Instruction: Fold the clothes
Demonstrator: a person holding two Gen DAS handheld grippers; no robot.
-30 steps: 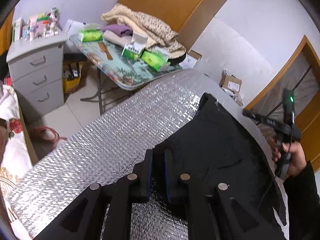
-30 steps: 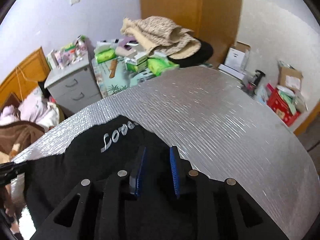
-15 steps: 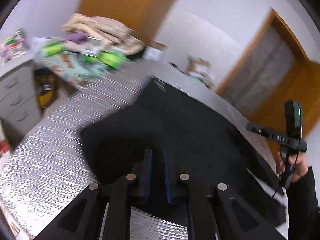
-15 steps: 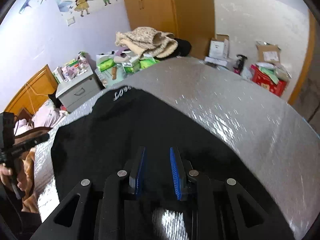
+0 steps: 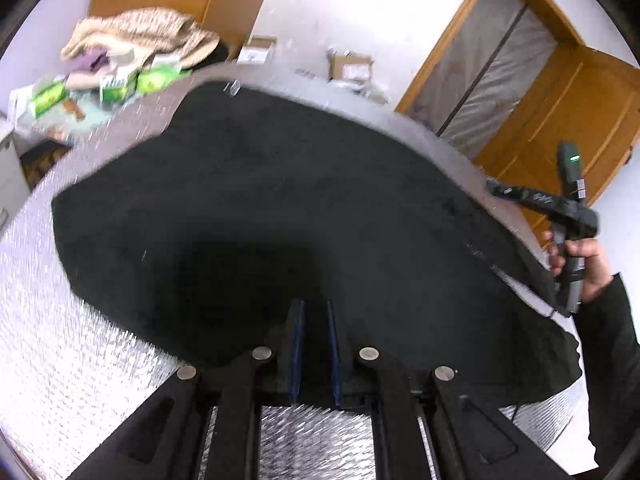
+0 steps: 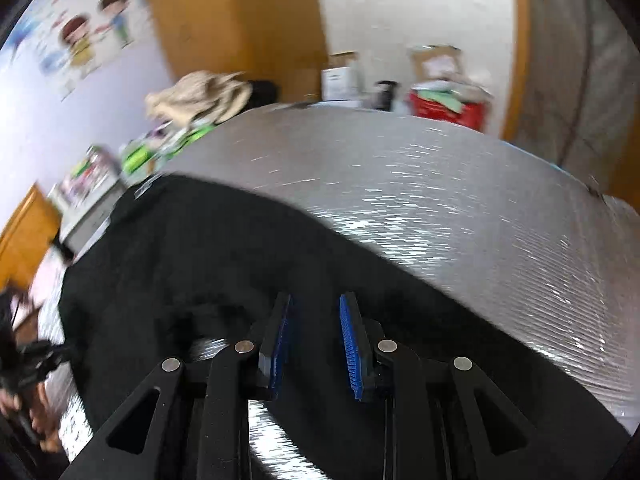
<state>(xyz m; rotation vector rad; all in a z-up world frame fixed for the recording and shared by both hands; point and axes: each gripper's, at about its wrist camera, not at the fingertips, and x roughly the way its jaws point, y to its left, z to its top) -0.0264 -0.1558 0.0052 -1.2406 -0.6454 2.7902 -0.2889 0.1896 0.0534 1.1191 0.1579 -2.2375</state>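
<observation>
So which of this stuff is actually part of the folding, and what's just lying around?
In use: black garment, left gripper, right gripper, silver table cover.

Lying about: beige blankets, green packets, cardboard boxes, red basket.

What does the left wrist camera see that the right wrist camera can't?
Only the left wrist view shows the open wooden door and the hand holding the other tool's handle. Only the right wrist view shows the cartoon children on the wall and the red box. Both show the black garment spread over the silver table cover, the beige blanket pile, and a gripper with garment cloth between its jaws: left gripper, right gripper.
</observation>
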